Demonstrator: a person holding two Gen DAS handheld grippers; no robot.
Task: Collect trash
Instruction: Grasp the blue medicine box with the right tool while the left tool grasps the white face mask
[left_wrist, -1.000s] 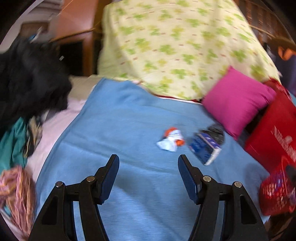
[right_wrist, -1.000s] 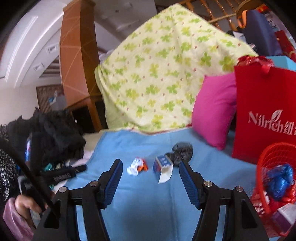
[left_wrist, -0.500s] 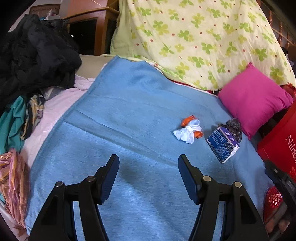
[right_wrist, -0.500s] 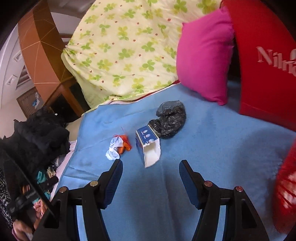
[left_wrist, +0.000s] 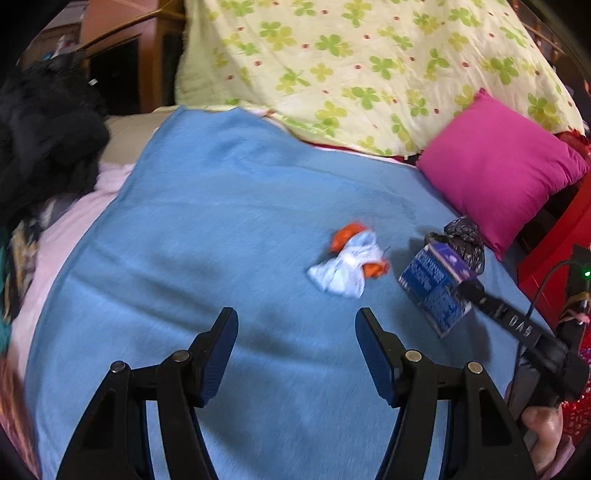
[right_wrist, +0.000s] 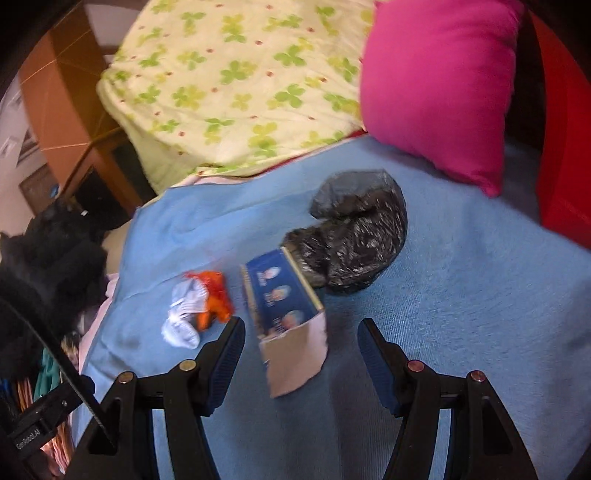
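Observation:
Three pieces of trash lie on a blue blanket (left_wrist: 221, 221): a white and orange crumpled wrapper (left_wrist: 351, 266) (right_wrist: 197, 306), a torn blue carton (left_wrist: 434, 288) (right_wrist: 284, 310), and a crumpled black plastic bag (left_wrist: 465, 240) (right_wrist: 354, 236). My left gripper (left_wrist: 295, 328) is open and empty, just short of the wrapper. My right gripper (right_wrist: 301, 339) is open, its jaws on either side of the carton's near end, not closed on it. The right gripper also shows in the left wrist view (left_wrist: 472, 290), at the carton.
A pink pillow (left_wrist: 498, 166) and a red bag (left_wrist: 561, 236) stand right of the trash. A yellow clover-print quilt (left_wrist: 369, 66) lies behind. Black clothing (left_wrist: 44, 136) is piled at the left. A wooden cabinet (right_wrist: 55, 92) stands at the back left.
My right gripper has moved forward and down, so the carton now sits between its jaws. My left gripper has moved closer to the wrapper. Both stay open.

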